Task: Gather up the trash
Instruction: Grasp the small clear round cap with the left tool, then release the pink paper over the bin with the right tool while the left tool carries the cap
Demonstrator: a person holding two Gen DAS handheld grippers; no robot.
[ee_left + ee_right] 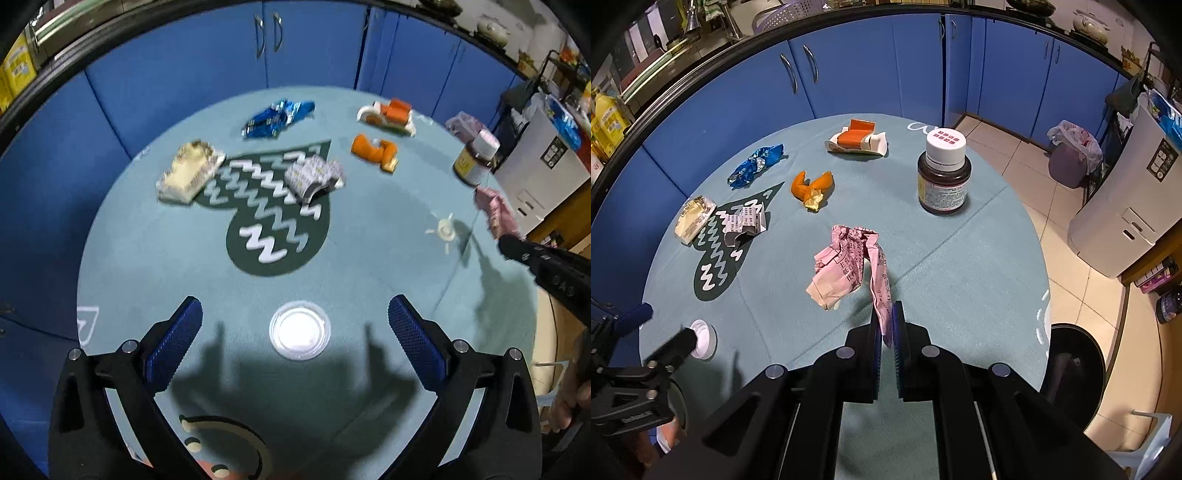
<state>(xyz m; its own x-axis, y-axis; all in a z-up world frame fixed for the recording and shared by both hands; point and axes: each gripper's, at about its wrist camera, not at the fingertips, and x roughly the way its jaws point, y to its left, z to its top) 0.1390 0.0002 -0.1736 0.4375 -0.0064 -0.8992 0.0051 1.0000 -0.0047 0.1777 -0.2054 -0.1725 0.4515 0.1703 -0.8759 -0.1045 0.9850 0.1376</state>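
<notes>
My left gripper (pixel 295 302) stands open over the near part of the round teal table (pixel 369 258). A clear round plastic lid (pixel 299 334) lies flat on the cloth between its blue pads, touching neither. My right gripper (pixel 886 317) is shut on a strip of crumpled pink paper (pixel 846 262), whose bulk hangs in front of the fingers over the table. In the left wrist view the pink paper (pixel 495 206) and the right gripper (pixel 508 242) show at the right edge. In the right wrist view the lid (pixel 701 338) sits by the left gripper (pixel 665 328).
On the table lie a blue foil wrapper (pixel 757 166), orange peel (pixel 812 186), a cream wrapper (pixel 694 219), a printed grey carton (pixel 744 223), an orange-and-white box (pixel 858 142) and a brown bottle (pixel 943 177). A black bin (pixel 1075 354) stands on the floor by the table's right edge.
</notes>
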